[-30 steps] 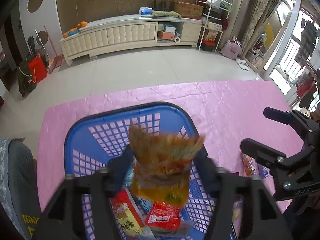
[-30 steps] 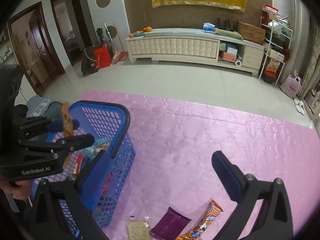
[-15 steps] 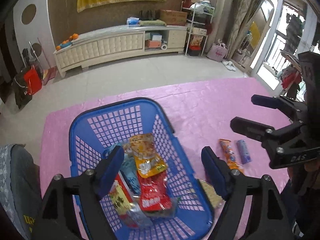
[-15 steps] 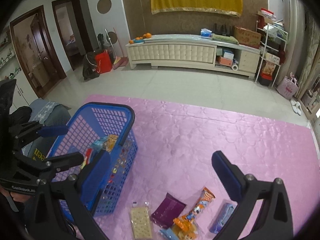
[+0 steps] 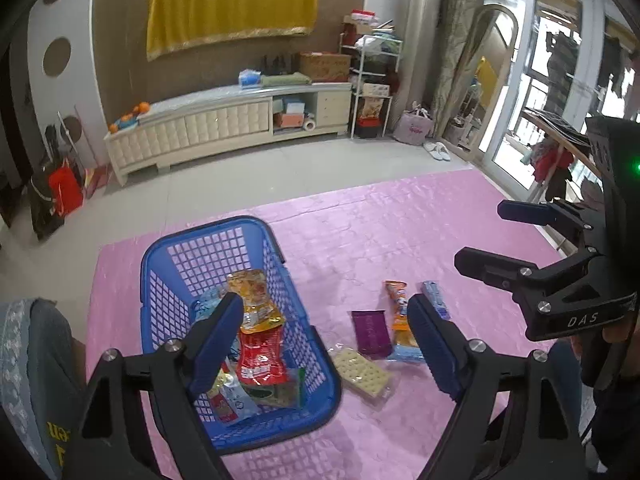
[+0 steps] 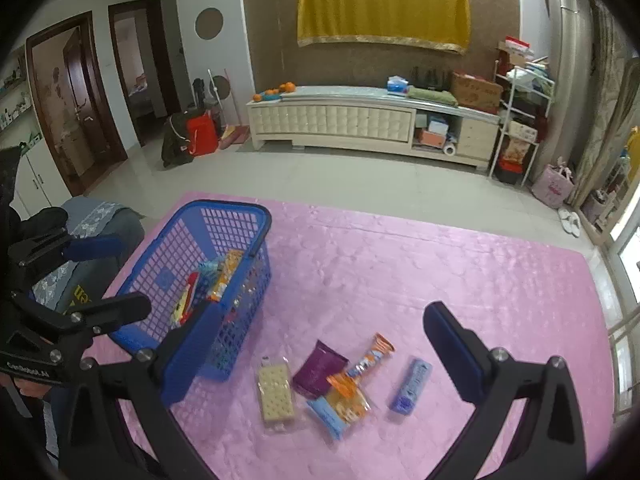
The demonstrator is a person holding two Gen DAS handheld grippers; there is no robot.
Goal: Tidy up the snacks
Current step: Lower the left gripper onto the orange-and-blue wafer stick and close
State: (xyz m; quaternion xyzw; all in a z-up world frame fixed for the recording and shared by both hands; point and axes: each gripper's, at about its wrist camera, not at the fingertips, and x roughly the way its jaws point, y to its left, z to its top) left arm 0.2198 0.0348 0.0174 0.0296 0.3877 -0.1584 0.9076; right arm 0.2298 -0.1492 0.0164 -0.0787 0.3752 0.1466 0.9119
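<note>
I'm holding the left gripper [image 5: 326, 322], jaws just widened and carrying nothing, above the blue basket [image 5: 256, 226] at the pink mat's [image 5: 400, 220] left edge; the right gripper [image 6: 320, 344], spread and bare, is probably nearer the 5 loose snacks [image 6: 320, 368], fanned lengthwise beside the basket.

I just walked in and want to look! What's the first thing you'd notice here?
The bright blue basket on the pink tablecloth, already holding several colourful snack packets. To its right, loose snacks lie on the cloth: a cracker pack, a purple packet and a blue bar. Behind, a big yellow cloth hangs on the wall.
</note>
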